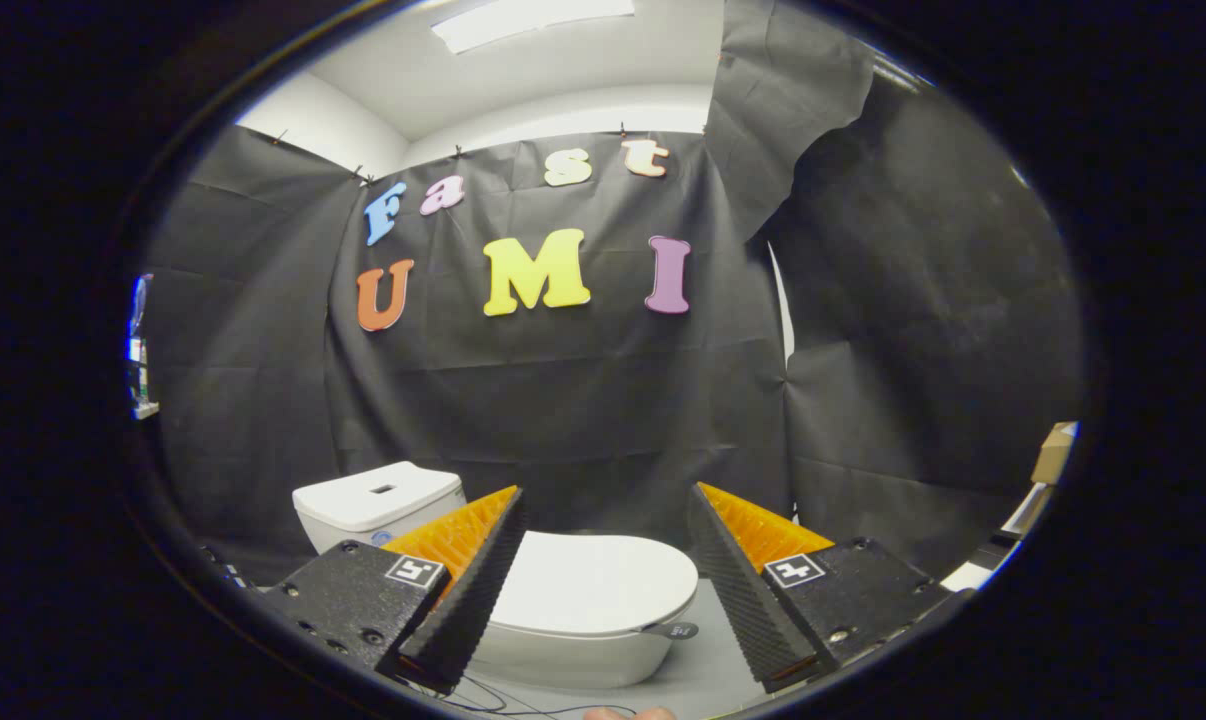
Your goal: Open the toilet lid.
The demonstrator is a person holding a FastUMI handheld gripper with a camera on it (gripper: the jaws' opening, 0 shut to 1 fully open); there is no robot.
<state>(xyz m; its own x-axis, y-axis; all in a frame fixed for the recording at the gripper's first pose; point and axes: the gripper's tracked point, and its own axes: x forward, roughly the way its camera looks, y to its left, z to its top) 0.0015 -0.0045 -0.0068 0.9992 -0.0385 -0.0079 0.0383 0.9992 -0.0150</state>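
A white toilet stands on the grey floor below and ahead of my fingers. Its lid [595, 582] lies flat and closed over the bowl [563, 660], and the white tank [378, 502] rises behind it on the left. A small dark tab [675, 631] sticks out at the lid's front right edge. My gripper [605, 500] hovers above the toilet, open wide, with nothing between its fingers. The left finger [478, 570] and the right finger [738, 580] frame the lid from above without touching it.
Black cloth walls close in the booth behind and on both sides of the toilet. A cardboard box [1053, 452] and flat white items [1023, 510] sit at the far right. Thin cables [523, 700] run over the grey floor [708, 675] in front of the bowl.
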